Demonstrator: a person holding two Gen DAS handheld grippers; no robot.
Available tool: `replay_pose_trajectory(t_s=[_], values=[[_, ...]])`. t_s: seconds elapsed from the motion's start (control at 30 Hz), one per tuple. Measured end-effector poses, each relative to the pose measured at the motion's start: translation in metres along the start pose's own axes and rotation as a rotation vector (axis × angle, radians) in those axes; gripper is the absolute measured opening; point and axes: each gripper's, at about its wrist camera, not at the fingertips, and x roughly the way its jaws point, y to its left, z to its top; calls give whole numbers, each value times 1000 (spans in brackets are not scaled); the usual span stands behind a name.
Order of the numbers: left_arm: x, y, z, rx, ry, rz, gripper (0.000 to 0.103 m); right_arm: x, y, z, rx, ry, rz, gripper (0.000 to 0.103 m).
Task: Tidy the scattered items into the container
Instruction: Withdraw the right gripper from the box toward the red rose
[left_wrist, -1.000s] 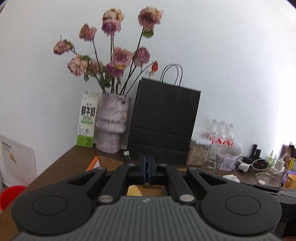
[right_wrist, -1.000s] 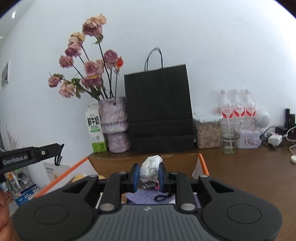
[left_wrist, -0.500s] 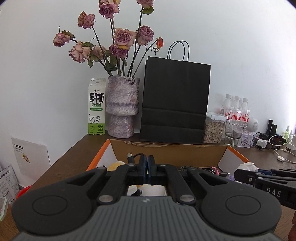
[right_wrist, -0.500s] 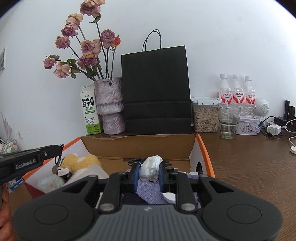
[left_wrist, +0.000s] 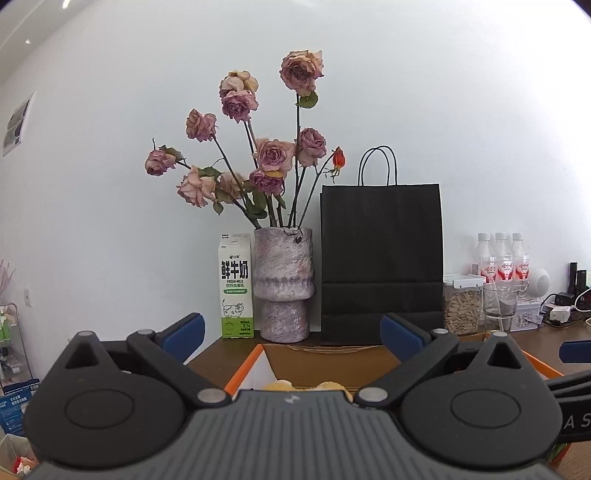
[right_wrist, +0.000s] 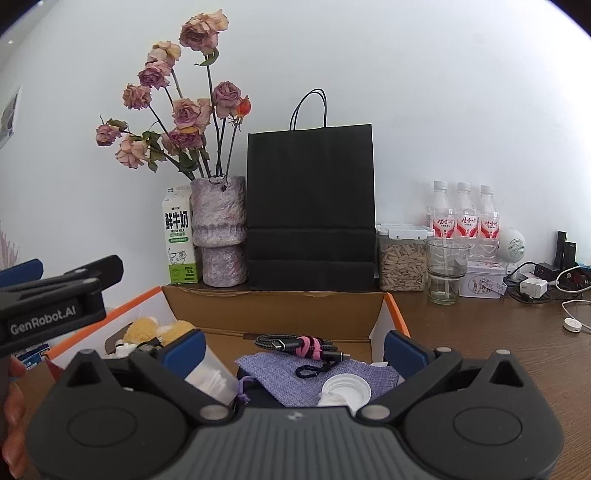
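An open cardboard box with orange edges (right_wrist: 273, 314) sits on the wooden table; its far wall also shows in the left wrist view (left_wrist: 325, 363). Inside lie a bundled black cable with a pink tie (right_wrist: 299, 343), a purple fabric pouch (right_wrist: 288, 374), a white cap (right_wrist: 345, 389), a clear tub of cotton swabs (right_wrist: 214, 378) and a yellow plush toy (right_wrist: 159, 328). My right gripper (right_wrist: 293, 349) is open and empty above the box. My left gripper (left_wrist: 291, 332) is open and empty over the box's left part, with the plush (left_wrist: 306, 386) just below it.
Behind the box stand a milk carton (right_wrist: 179, 240), a vase of dried roses (right_wrist: 219, 232) and a black paper bag (right_wrist: 310, 206). To the right are a seed jar (right_wrist: 400, 258), a glass (right_wrist: 445, 269), three bottles (right_wrist: 463, 218), a tin and chargers with cables.
Both grippers have opened. The crumpled white tissue left the right gripper and the black cable left the left gripper. Both grippers have risen and pulled back from the box.
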Motion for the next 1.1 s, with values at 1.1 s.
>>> replay_pose_trajectory(t_s=[1.1], values=[[-14,30,-17,-19,112,65,103,-25,2,-24,-20,-31,-24,103]])
